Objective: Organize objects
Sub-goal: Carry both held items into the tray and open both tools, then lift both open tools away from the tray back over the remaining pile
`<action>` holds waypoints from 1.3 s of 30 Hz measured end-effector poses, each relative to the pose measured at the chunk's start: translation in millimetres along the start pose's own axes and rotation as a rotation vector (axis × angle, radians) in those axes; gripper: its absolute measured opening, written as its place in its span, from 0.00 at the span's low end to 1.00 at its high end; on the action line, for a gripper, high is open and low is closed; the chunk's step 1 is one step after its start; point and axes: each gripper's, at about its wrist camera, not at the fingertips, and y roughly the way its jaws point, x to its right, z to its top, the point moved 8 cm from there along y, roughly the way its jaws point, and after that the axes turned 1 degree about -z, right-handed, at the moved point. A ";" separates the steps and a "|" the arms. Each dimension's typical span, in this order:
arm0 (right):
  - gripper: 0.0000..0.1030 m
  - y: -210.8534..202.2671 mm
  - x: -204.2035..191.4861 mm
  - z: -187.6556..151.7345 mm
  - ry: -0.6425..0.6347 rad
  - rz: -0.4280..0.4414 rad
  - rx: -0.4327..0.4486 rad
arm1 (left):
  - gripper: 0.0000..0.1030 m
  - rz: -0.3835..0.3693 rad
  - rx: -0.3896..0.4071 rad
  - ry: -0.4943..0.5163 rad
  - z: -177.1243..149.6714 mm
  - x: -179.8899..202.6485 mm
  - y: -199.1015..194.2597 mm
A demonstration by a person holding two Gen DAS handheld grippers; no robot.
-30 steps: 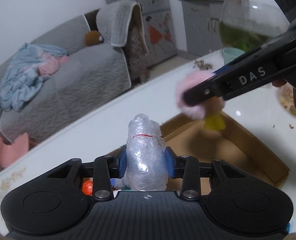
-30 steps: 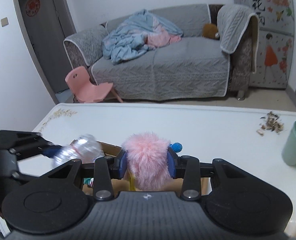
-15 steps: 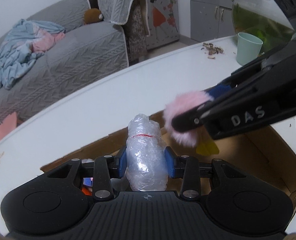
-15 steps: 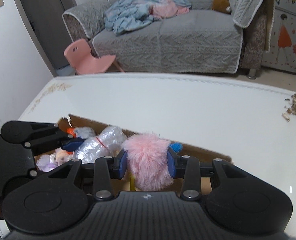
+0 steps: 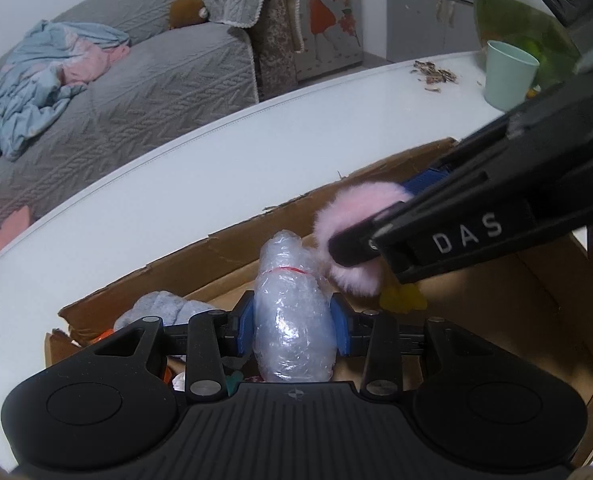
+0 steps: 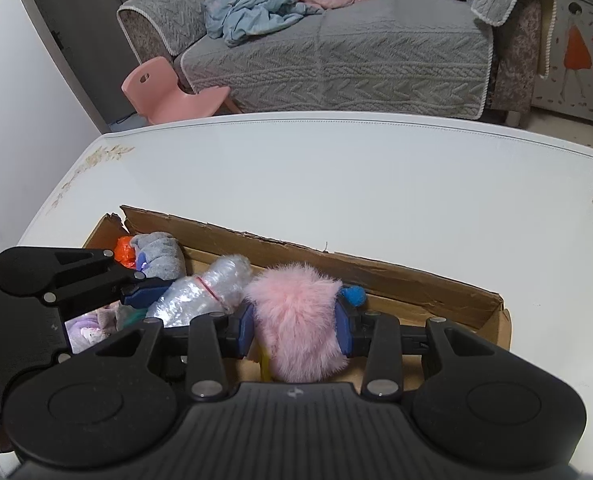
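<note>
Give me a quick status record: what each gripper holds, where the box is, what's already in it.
left gripper: shut on plastic-wrapped bundle, over the box
right gripper: shut on pink fluffy toy, over the box
cardboard box: open, on the white table
box contents: grey cloth item, orange piece, purple soft item at the left end
box right part: bare cardboard floor
also on table: green cup, scattered crumbs

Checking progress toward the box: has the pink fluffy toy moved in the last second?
Yes. The pink fluffy toy, clamped in the right gripper, has come down over the cardboard box.
</note>
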 end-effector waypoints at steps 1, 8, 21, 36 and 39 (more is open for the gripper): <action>0.35 1.4 -0.3 0.9 -0.007 0.008 -0.003 | 0.45 -0.002 -0.002 0.008 0.1 -0.1 1.1; 0.38 11.1 -2.1 4.5 -0.024 0.038 -0.015 | 0.46 -0.020 -0.015 0.017 -0.5 0.8 8.4; 0.59 9.9 0.6 5.7 0.024 0.063 -0.015 | 0.79 -0.013 -0.015 0.014 -1.0 1.8 7.8; 0.71 -25.7 -2.5 11.8 0.042 0.067 0.029 | 0.85 -0.039 0.068 -0.076 12.3 -10.9 -43.1; 0.75 -40.6 -6.7 11.8 0.031 0.069 0.049 | 0.87 -0.039 0.093 -0.099 11.3 -16.0 -65.7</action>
